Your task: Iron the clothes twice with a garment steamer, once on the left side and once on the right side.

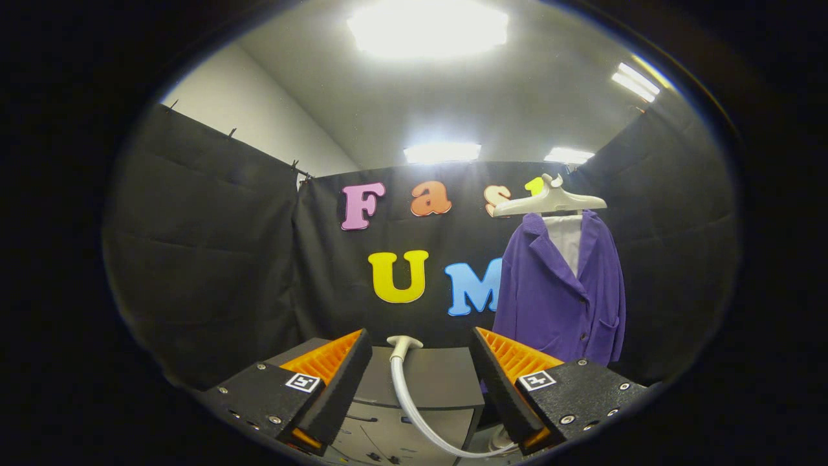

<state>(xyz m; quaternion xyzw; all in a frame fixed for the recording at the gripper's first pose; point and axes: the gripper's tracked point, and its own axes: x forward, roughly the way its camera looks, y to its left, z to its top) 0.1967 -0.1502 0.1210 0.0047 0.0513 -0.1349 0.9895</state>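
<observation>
Purple jacket point(559, 291) hangs on a white hanger point(550, 202) well beyond my tongs point(420, 382), off to their right, untouched as far as I can judge. Steamer hose point(407, 395) runs between my fingers; tongs wide, holding nothing. Both passes remain; steamer not yet picked up.

surface: grey cabinet top point(440, 372) | on it: white steamer hose point(404, 388)
</observation>
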